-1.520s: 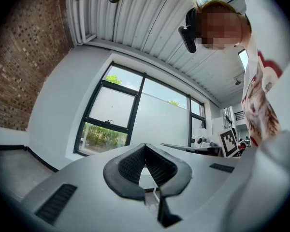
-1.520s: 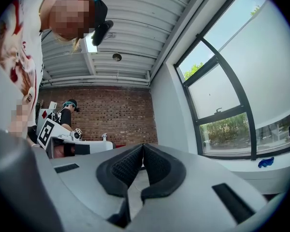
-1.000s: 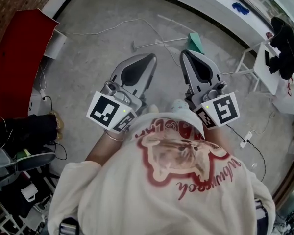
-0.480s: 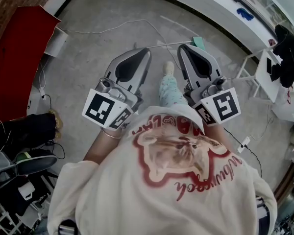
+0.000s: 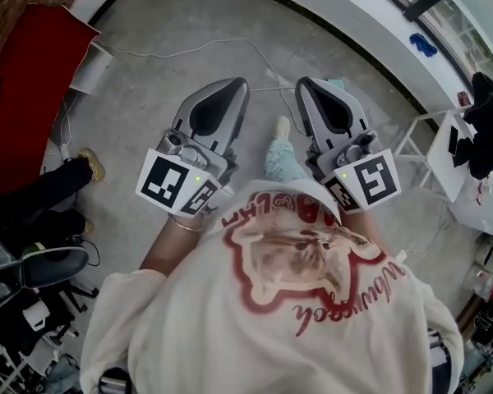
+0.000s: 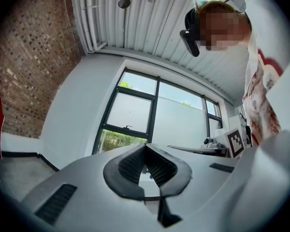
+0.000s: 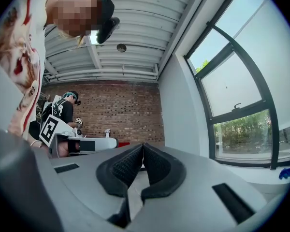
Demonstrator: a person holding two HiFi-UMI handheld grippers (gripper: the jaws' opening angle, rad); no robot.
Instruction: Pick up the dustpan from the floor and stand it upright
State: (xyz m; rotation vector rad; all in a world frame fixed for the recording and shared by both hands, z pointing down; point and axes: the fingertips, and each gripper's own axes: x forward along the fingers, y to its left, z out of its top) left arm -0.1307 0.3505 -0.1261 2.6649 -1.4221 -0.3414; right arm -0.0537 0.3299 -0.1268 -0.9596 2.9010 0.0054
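nearest me, the grey plastic left gripper (image 5: 234,87) and the matching right gripper (image 5: 311,84) sit side by side, roughly level. both are clenched on nothing: in each gripper view the ribbed black pads (image 6: 130,166) meet at the tips with only the room beyond them.

between them shows my pale shoe (image 5: 283,126) on the grey concrete floor (image 5: 148,97). just past the right gripper's tip lies the teal plastic dustpan (image 5: 338,83), mostly hidden, with its thin grey pole handle (image 5: 267,89) running across the floor between the two grippers.

i judge this as the approach, with nothing grasped yet. to do it well i would step close, tip one gripper down, spread its jaws, and take the pole low, near the pan, so it swings up without flopping. i would keep clear of the thin white cable (image 5: 189,48) that crosses near the handle.

my count: two grippers, one dustpan with one pole, one shoe of mine, one red mat (image 5: 33,80) far left.
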